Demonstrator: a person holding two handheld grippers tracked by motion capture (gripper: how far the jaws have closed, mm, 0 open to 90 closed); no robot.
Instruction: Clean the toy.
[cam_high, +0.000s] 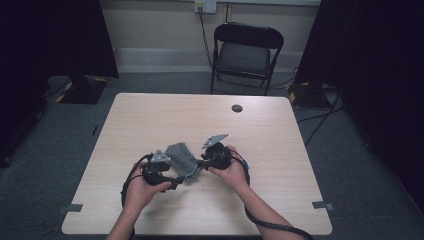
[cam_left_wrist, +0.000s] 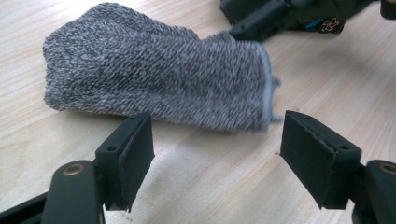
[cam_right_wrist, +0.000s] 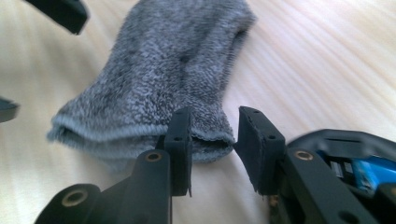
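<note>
We find the grey sock (cam_high: 182, 159) lying flat on the table (cam_high: 150, 120), between both grippers; the left gripper (cam_left_wrist: 217, 149) stands wide open just short of the sock, gripping nothing; the right gripper (cam_right_wrist: 215, 140) stands narrowly open at the cuff (cam_right_wrist: 140, 133), one jaw against its edge, pads not pressing.

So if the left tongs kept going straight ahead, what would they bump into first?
Most likely the grey sock. It lies right ahead of the open left tongs on the table, though how far is hard to judge.
</note>
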